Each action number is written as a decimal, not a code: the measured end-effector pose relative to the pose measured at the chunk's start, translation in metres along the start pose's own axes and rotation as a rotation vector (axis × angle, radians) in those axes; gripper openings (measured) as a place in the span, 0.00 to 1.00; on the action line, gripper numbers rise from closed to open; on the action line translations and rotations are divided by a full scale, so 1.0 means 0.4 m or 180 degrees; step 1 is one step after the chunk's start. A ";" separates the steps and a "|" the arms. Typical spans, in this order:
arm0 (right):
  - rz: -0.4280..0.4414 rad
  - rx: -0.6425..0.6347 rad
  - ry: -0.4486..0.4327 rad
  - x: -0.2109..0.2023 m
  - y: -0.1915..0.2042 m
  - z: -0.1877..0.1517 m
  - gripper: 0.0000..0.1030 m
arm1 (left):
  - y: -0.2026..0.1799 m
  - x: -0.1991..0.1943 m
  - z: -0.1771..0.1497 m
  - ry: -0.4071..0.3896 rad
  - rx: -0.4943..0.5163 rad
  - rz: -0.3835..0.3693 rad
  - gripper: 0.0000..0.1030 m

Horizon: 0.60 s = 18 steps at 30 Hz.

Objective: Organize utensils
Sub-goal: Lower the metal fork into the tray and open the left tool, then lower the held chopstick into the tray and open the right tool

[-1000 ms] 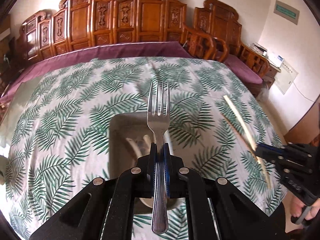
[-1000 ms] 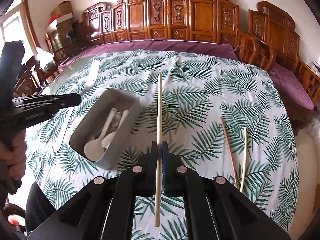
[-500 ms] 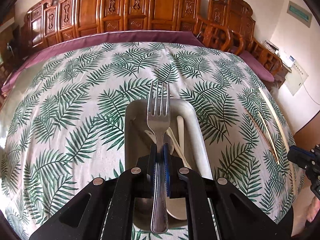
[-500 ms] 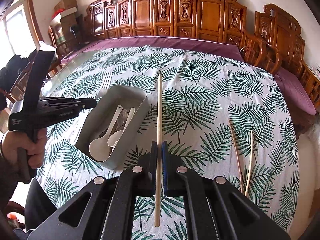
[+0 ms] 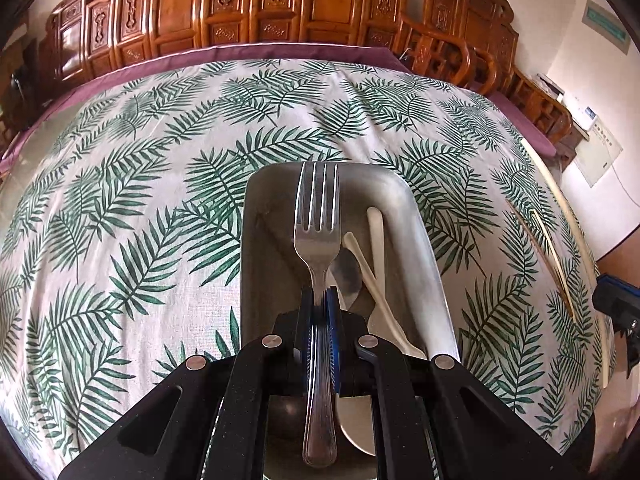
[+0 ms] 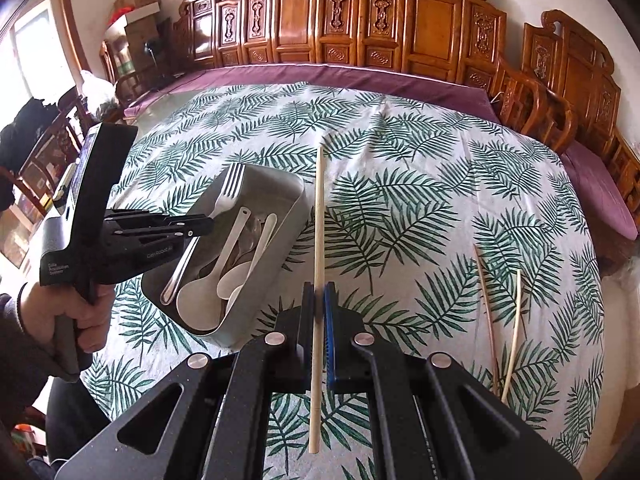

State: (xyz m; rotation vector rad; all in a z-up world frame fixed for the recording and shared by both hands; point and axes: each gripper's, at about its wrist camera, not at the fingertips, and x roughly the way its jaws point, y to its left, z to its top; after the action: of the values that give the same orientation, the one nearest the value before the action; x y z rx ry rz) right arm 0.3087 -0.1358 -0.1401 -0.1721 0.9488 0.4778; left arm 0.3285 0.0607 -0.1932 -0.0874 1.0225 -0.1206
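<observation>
My left gripper (image 5: 319, 294) is shut on a metal fork (image 5: 316, 216), tines pointing away, held over the grey metal tray (image 5: 420, 232). White plastic spoons (image 5: 374, 248) and a metal spoon (image 5: 346, 276) lie inside the tray. In the right wrist view the left gripper (image 6: 208, 226) hangs over the tray (image 6: 292, 208) with the fork (image 6: 228, 190) slanting down into it. My right gripper (image 6: 319, 292) is shut on a pale wooden chopstick (image 6: 319, 216), held lengthwise just right of the tray, above the cloth.
Two more chopsticks (image 6: 500, 312) lie on the leaf-print tablecloth (image 6: 400, 184) at the right. Carved wooden chairs (image 6: 400, 32) ring the far side. A hand (image 6: 80, 312) and dark sleeve grip the left tool at the near left edge.
The left gripper has sunk and come over the tray with the fork, so the tray now fills the view's middle. The right gripper with its chopstick has drifted slightly towards the tray.
</observation>
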 end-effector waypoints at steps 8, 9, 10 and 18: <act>0.0029 -0.0051 0.0026 0.027 0.032 0.015 0.06 | 0.008 -0.052 0.006 -0.0141 0.0040 -0.0022 0.06; 0.0038 -0.0057 0.0031 0.032 0.038 0.017 0.06 | 0.009 -0.061 0.007 -0.0170 0.0046 -0.0013 0.06; 0.0047 -0.0060 0.0034 0.035 0.042 0.019 0.06 | 0.012 -0.071 0.009 -0.0198 0.0051 -0.0005 0.06; 0.0195 -0.0096 0.0080 0.080 0.105 0.046 0.06 | 0.064 -0.156 -0.009 -0.0353 0.0068 0.0070 0.06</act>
State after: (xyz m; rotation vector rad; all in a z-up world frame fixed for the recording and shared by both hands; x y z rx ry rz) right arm 0.3184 -0.0824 -0.1530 -0.1771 0.9740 0.5476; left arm 0.2948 0.0946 -0.1456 -0.0627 0.9110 -0.1057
